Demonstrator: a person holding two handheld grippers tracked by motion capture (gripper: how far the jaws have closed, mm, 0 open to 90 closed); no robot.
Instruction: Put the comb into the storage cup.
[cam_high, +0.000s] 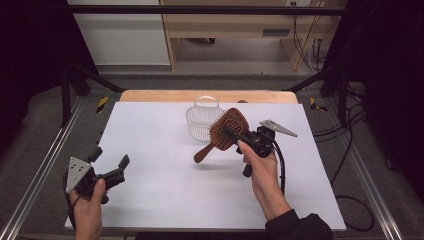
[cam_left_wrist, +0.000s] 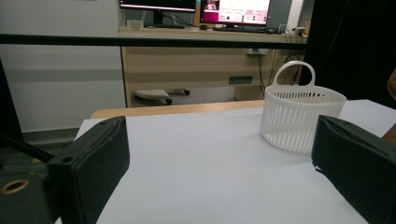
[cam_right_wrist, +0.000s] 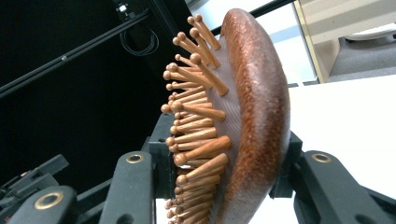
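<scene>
A brown wooden hairbrush with peg bristles hangs above the white table, its handle pointing down to the left. My right gripper is shut on the brush head; in the right gripper view the hairbrush sits edge-on between the two jaws, bristles to the left. A white slotted basket with a loop handle stands just behind the brush. My left gripper is held low at the table's near left corner, open, with nothing between its jaws. In the left gripper view the basket stands ahead to the right.
A white sheet covers the table, with a wooden edge at the far side. Metal rails run along both sides. A cable trails from my right gripper. Beyond the table stand a desk and monitors.
</scene>
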